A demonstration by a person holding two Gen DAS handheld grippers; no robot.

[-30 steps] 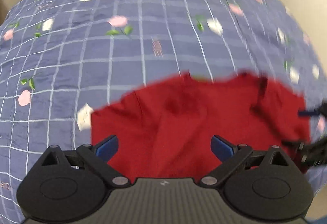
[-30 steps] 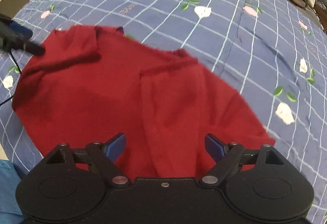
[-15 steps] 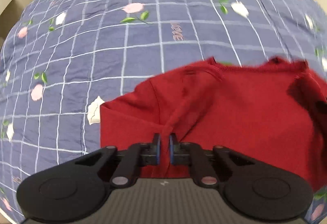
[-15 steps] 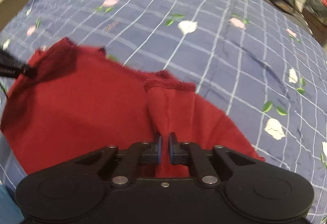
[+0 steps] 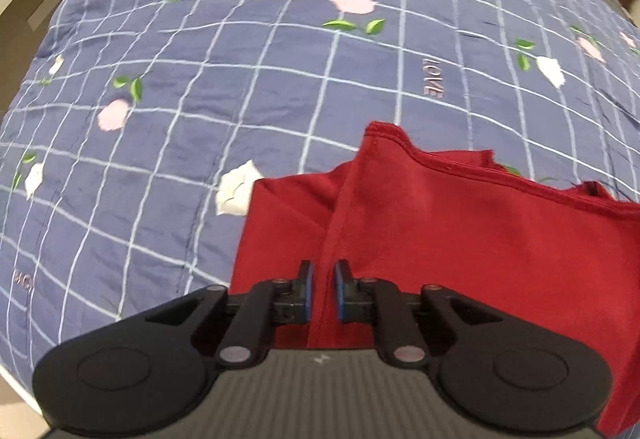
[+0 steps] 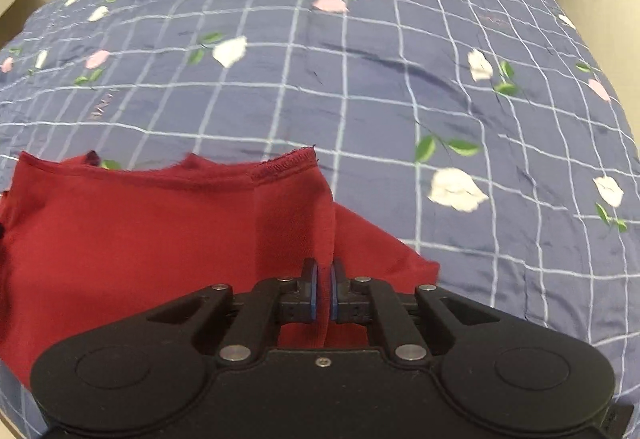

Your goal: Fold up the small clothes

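While both jaws pinch raised ridges of the red garment (image 5: 460,239), left gripper (image 5: 322,289) and right gripper (image 6: 324,289) lift it off the bed (image 6: 360,79), lower frame, likely for folding.

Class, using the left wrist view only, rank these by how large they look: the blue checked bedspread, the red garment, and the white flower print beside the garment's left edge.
1. Blue checked bedspread
2. Red garment
3. White flower print

The garment lies nearer the camera, so it looks enlarged.

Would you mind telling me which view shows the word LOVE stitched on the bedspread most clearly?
The left wrist view: the LOVE lettering reads sharply on the bedspread, beyond the red garment. The right wrist view shows only faint, unreadable lettering at the left.
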